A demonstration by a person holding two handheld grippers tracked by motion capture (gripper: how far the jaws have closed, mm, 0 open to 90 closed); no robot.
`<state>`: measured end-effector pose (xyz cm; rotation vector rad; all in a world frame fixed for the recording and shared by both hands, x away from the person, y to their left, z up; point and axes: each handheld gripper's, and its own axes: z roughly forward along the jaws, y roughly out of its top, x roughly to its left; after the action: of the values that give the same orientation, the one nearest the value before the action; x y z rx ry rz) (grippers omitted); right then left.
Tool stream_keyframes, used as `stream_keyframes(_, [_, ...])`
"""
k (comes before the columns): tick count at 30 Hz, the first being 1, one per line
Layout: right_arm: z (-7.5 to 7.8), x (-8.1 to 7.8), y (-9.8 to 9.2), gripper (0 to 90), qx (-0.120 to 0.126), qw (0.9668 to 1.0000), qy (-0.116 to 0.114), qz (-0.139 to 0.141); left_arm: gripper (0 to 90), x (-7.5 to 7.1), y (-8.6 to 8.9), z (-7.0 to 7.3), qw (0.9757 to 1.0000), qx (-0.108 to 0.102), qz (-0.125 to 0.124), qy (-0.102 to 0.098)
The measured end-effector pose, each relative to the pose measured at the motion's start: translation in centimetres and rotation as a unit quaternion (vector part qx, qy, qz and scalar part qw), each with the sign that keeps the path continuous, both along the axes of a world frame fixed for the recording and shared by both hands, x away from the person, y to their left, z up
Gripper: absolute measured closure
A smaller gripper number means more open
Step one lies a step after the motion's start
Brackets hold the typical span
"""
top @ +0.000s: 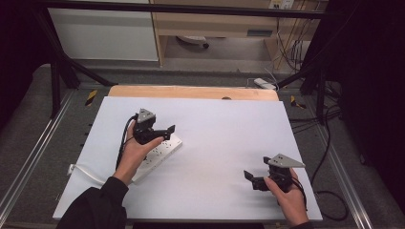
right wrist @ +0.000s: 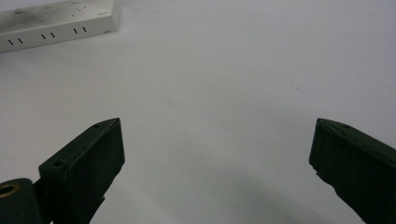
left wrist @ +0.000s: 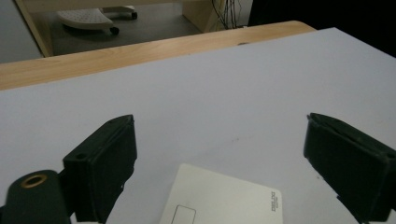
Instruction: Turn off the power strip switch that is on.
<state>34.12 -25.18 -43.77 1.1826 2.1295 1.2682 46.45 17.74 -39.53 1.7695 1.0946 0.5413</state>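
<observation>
A: White board covers my bench (top: 200, 143), and a strip of wood shows along its far edge. Grey floor and a pale cabinet sit behind it.

B: Where is the power strip?

A: My white power strip (top: 160, 155) lies flat on the left part of the bench. Its white cord (top: 86, 172) runs off toward the left edge. From the left gripper view I see one end of the power strip, low down and between the two black fingers (left wrist: 105, 163).

B: What is your left gripper doing?

A: My left gripper (top: 162, 133) is right over the far end of the strip, held in the left hand (top: 133, 152). Its fingers are wide apart. They do not press on the strip.

B: And the other one?

A: My right gripper (top: 253, 177) is near the front right corner of the bench, well apart from the strip. The right hand (top: 286, 193) holds it low over the board. Its fingers (right wrist: 88, 163) are wide apart too, with bare white board between them. From the right gripper view the strip sits far off in the top left corner, and I can see its rows of small slots
</observation>
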Motion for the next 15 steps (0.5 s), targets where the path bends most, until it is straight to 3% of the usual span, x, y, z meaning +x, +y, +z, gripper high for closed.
stream_keyframes(3, [0.0, 0.0, 0.1, 3.7, 0.000, 1.0000, 0.000, -0.001, 8.7, -0.3, 0.1, 0.4, 0.9999, -0.016, -0.001, 0.002])
stream_keyframes(9, [0.0, 0.0, 0.1, 3.7, -0.001, 1.0000, -0.003, -0.001, 7.1, -0.9, 0.6, 1.4, 0.9994, -0.029, -0.013, -0.014])
stream_keyframes(15, [0.0, 0.0, 0.0, 3.3, 0.000, 1.0000, -0.004, -0.003, 7.0, -1.4, 1.3, 2.2, 0.9989, -0.037, -0.010, -0.026])
